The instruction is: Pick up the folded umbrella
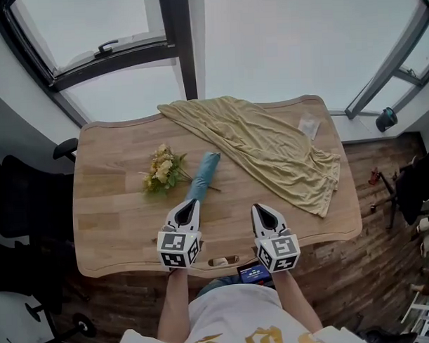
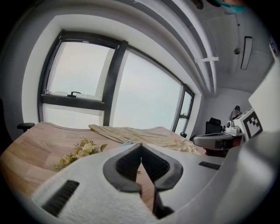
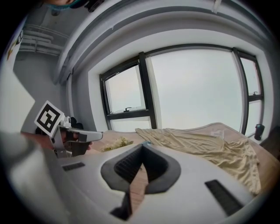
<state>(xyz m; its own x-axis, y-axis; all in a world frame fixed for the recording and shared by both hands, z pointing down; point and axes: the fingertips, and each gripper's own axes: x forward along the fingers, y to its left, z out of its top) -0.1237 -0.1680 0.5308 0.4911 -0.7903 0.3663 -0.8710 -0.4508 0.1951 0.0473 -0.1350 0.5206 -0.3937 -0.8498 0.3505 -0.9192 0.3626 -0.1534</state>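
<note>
A folded light-blue umbrella (image 1: 203, 173) lies slanted on the wooden table (image 1: 118, 227), near its middle. My left gripper (image 1: 190, 205) hovers just short of the umbrella's near end, shut and empty. In the left gripper view only a sliver of the umbrella (image 2: 127, 143) shows above my left gripper (image 2: 141, 145). My right gripper (image 1: 262, 210) is level with the left, to its right, also shut with nothing held. From the right gripper view my right gripper (image 3: 142, 147) points at the table and the umbrella's tip (image 3: 146, 143) peeks over it.
A small bunch of yellow flowers (image 1: 163, 170) lies just left of the umbrella. A yellow cloth (image 1: 270, 145) drapes across the table's back and right side. A small clear packet (image 1: 308, 125) sits at the back right. Windows stand behind the table; black chairs (image 1: 22, 209) to its left.
</note>
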